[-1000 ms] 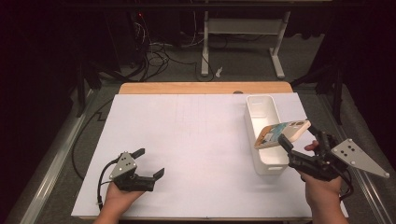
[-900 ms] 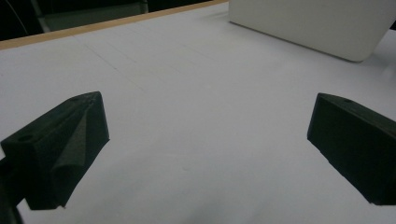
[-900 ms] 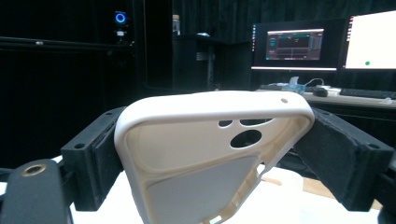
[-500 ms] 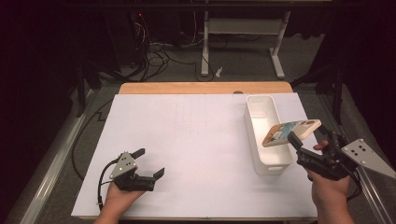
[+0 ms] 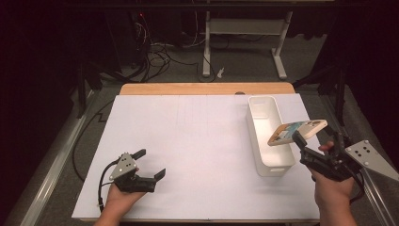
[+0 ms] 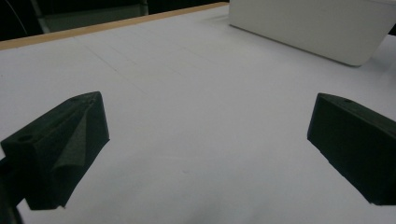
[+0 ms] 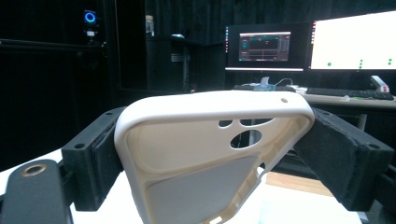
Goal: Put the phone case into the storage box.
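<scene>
My right gripper (image 5: 297, 137) is shut on a cream phone case (image 5: 301, 128) and holds it in the air just right of the white bin (image 5: 264, 100). The case is tilted, its printed side facing up. In the right gripper view the case (image 7: 210, 154) shows its pale inner side with camera cut-outs, and both black pads (image 7: 95, 154) press on its edges. My left gripper (image 5: 153, 165) rests low on the white table cover at the front left, open with nothing between its fingers (image 6: 65, 149).
The long white bin (image 6: 317, 28) stands on the right part of the white-covered table (image 5: 197, 136). A wooden strip (image 5: 207, 88) runs along the far edge. Monitors (image 7: 350, 42) and a desk stand beyond the right gripper.
The right gripper has carried the phone case a little to the right, off the bin's edge. The left gripper has stayed where it was.
</scene>
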Demonstrator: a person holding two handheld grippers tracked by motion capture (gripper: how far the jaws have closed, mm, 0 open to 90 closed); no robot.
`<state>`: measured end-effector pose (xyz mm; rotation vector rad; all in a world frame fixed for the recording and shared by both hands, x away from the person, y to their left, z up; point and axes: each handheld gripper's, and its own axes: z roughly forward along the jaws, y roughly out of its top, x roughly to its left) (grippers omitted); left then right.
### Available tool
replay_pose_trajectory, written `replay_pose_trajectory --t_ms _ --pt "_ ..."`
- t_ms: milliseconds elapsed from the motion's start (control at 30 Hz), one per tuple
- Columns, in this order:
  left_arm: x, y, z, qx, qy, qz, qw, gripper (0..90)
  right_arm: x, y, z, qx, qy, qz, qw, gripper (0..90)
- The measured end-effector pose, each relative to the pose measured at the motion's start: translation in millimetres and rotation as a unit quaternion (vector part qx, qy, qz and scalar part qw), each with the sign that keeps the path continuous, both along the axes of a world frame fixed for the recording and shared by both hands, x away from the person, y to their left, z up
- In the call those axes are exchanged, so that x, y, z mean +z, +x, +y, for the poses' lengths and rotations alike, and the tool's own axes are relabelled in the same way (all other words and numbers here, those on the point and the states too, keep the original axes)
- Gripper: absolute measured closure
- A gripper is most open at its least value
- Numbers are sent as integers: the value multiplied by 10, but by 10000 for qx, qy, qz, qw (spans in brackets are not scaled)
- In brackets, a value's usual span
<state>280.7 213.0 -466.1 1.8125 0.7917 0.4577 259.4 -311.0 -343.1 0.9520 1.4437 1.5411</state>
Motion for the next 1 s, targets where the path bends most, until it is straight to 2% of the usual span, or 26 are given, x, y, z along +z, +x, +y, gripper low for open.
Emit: replay_pose_trajectory --t_ms 233,467,1000 --pt "3 4 -3 -10 -12 -1 10000 2 11 50 19 -146 -29 28 9999 132" --pt "12 -4 -9 -53 19 -21 10000 2 72 139 129 -207 -103 16 9997 132" --pt "17 -1 28 -21 -15 -43 10000 2 206 457 294 -586 -218 62 9980 132"
